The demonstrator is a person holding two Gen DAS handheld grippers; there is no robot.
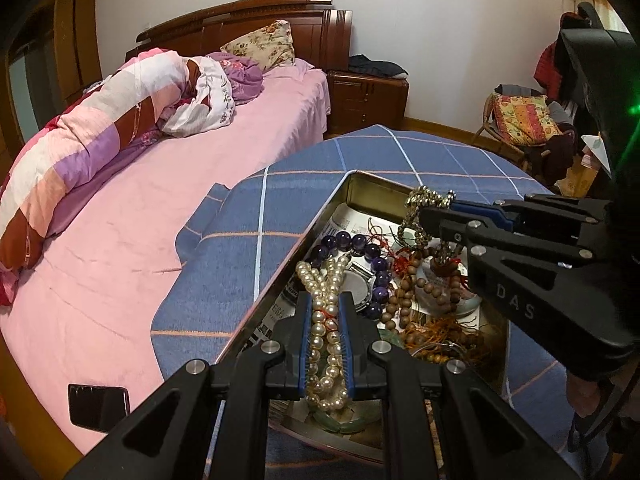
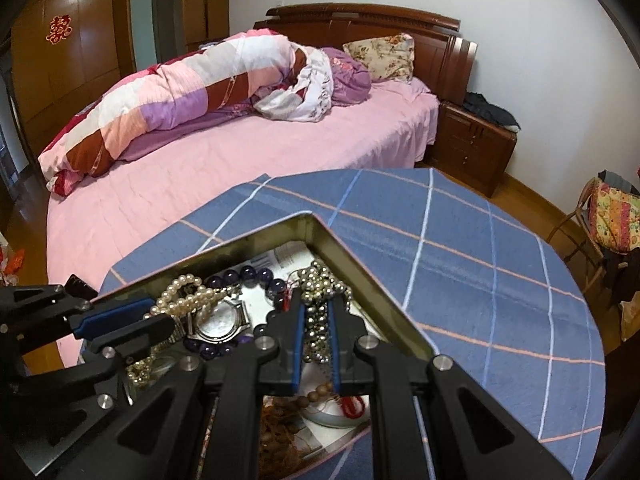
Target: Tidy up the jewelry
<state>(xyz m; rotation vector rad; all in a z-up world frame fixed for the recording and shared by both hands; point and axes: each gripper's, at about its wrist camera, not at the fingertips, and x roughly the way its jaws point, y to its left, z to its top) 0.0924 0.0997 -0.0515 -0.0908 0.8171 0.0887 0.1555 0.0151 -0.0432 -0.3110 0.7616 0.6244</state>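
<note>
The left hand-held gripper [image 1: 325, 320] is closed narrow on a doubled pearl necklace [image 1: 326, 312], the strand running lengthwise between its blue pads [image 1: 305, 340] so several pearls are pinched at once; that grip along the strand probably keeps the smooth beads from rolling out. The right hand-held gripper [image 2: 316, 320] is likewise clamped on a metallic bead strand [image 2: 318, 304], which bunches above the fingertips and trails down between them. Both strands appear partly lifted out of the jewelry pile, likely so each can be teased free of its neighbours without dragging them along. Beneath the two grippers sits an open metal tin [image 1: 362, 184] lined with printed paper, holding the rest of the jewelry: a dark purple bead bracelet [image 1: 370, 250], a wristwatch [image 2: 222, 318] lying face up, brown wooden beads [image 1: 404, 304] and red cords tangled among them. The tin rests on a round desk covered with a blue checked cloth [image 2: 480, 264], toward its near-left edge in the right wrist view. Beyond the desk's far edge stands a bed [image 2: 240, 168] with pink sheets, and a dark phone [image 1: 98, 406] lies on it near the desk.
</note>
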